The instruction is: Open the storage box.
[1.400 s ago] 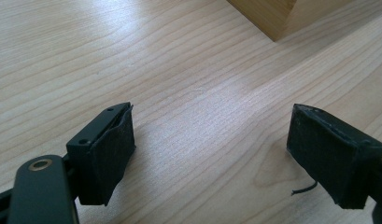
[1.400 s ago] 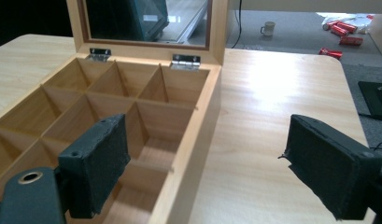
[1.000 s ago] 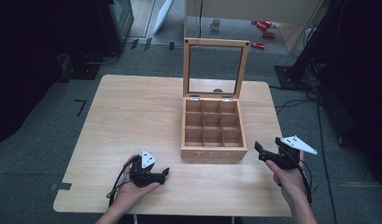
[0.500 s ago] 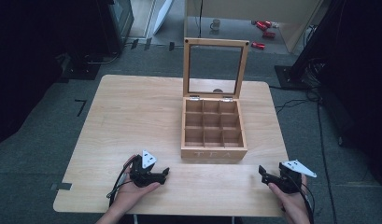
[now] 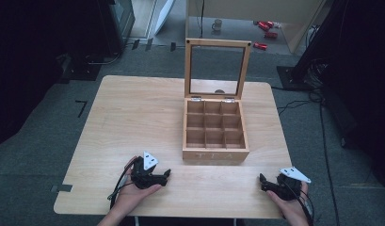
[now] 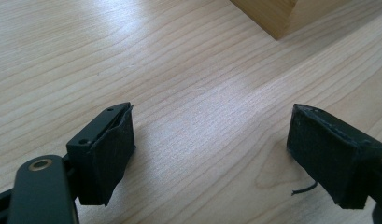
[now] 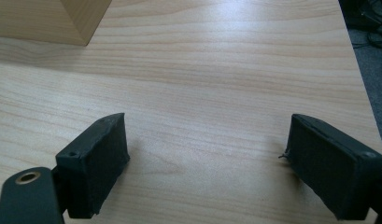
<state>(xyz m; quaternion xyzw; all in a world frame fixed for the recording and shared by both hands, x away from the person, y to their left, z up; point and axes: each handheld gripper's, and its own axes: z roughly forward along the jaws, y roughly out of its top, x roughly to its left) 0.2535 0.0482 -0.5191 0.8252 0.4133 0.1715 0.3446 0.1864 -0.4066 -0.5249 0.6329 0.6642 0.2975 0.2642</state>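
Observation:
A wooden tea box (image 5: 216, 154) stands open on the right half of the light wooden table (image 5: 143, 117). Its glass-paned lid (image 5: 218, 43) is upright and its compartments look empty. My left gripper (image 5: 165, 175) rests on the table near the front edge, left of the box. It is open, with nothing between its pads (image 6: 109, 158), and a corner of the box (image 6: 282, 16) shows ahead. My right gripper (image 5: 263, 181) lies at the front right corner, also open and empty (image 7: 207, 158). The box corner (image 7: 53, 18) is to its far left.
The table's right edge (image 7: 359, 70) runs close beside my right gripper. Cables (image 5: 322, 141) trail over the grey floor on the right. Red cans (image 5: 265, 26) and a mug (image 5: 218, 24) sit on the floor behind the table.
My right gripper has come down and back toward the table's front edge, settling at the front right corner. The left gripper has stayed put.

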